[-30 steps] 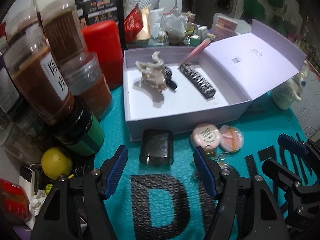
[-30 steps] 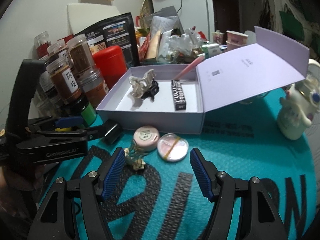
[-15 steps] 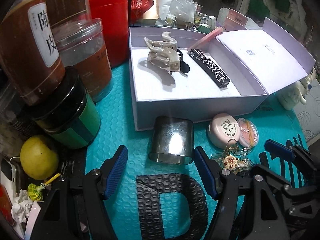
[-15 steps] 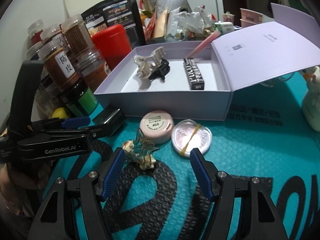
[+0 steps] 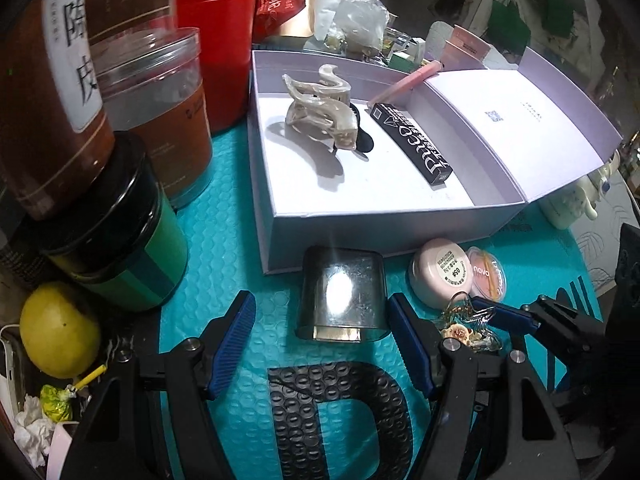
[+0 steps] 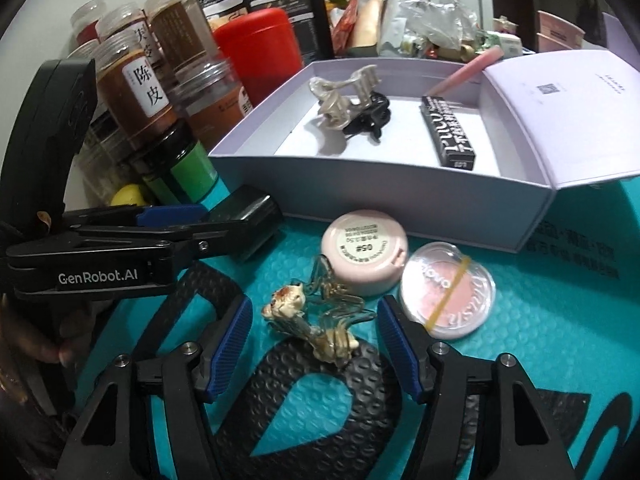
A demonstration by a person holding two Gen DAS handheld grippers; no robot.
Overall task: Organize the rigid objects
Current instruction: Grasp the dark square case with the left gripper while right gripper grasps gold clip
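Note:
A dark glossy rectangular case [image 5: 342,296] lies on the teal mat in front of the lavender box [image 5: 380,224]. My left gripper [image 5: 320,344] is open, a finger on each side of the case's near end, not touching it. In the right wrist view a clear hair clip with cream ornaments [image 6: 316,320] lies between the blue pads of my right gripper [image 6: 316,344]. Its jaws are closing but stand a little off the clip. Beside the clip rest a pink round compact [image 6: 364,252] and a clear blush compact [image 6: 448,292]. The box holds a beige claw clip [image 5: 320,112] and a black lipstick carton [image 5: 412,140].
Tall spice jars [image 5: 48,92], a green-banded jar [image 5: 120,252], a red canister [image 5: 216,40] and a lemon [image 5: 58,328] crowd the left. A white figurine [image 5: 576,200] stands right of the box's open lid [image 5: 512,120]. Packets and clutter fill the back.
Both grippers have dropped and moved forward, the left up to the dark case and the right over the clear hair clip. The right jaws have narrowed a little.

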